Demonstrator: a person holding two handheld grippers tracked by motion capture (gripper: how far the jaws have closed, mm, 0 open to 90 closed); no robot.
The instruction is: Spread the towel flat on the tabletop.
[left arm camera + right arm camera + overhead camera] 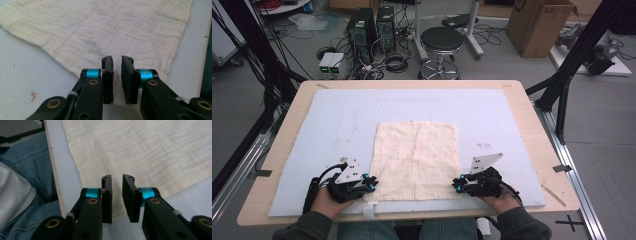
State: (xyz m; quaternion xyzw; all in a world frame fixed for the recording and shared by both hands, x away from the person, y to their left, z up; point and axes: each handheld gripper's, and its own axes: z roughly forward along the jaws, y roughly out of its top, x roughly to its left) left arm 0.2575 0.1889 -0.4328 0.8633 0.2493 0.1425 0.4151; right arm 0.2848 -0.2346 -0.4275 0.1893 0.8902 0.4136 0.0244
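A cream, crinkled cloth (pixel 417 160) lies spread flat on a pale blue mat (pixel 337 115), its near edge close to the mat's front. My left gripper (pixel 370 184) sits at the cloth's near left corner. In the left gripper view the cloth (pixel 112 30) stretches away ahead, and its corner lies under the left gripper (pixel 117 58), whose jaws stand a narrow gap apart. My right gripper (pixel 457 186) is at the near right corner. Its own view has the right gripper (pixel 117 177) likewise slightly open over the cloth (pixel 150 150) edge, holding nothing.
The mat covers a wooden table (pixel 532 125). Blue jeans (pixel 32 170) show past the table's front edge. A white tape tab (pixel 369 210) hangs at the front. Beyond the table stand a black stool (pixel 442 40), computer towers (pixel 362 27) and a cardboard box (pixel 539 25).
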